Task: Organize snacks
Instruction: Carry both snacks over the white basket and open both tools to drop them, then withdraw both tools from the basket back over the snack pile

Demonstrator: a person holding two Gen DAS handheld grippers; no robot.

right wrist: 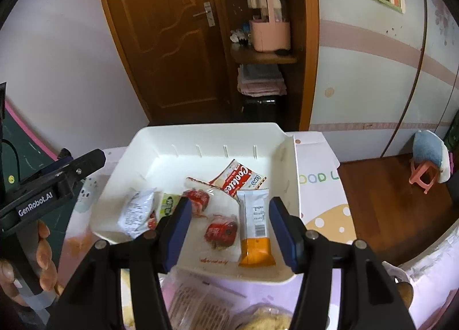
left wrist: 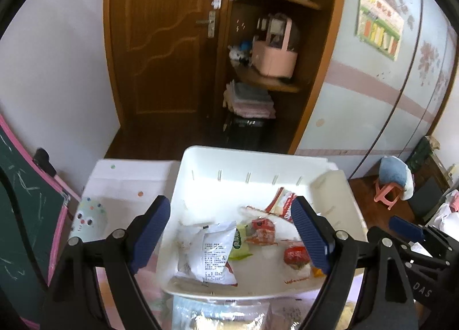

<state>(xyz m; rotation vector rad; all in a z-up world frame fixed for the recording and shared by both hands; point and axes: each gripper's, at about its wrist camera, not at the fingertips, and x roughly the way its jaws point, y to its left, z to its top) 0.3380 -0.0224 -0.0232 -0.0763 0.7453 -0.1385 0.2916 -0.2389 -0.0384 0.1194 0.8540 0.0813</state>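
Right view alone showed an orange-and-white wrapper [right wrist: 256, 228] among crinkly snack packets in the white plastic bin [right wrist: 160, 140]. Left gripper [left wrist: 231, 236] and right gripper [right wrist: 228, 232] both hung open, empty

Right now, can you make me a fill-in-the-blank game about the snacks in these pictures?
1. The snacks lie inside a big bin whose colour is ____.
2. The red and white packet at the back has the word ____ printed on it.
3. The bar wrapper nearest the right gripper is white at the top and ____ at the bottom.
4. The jaws of both the right and the left gripper are holding ____.

Missing words: white; Cookies; orange; nothing
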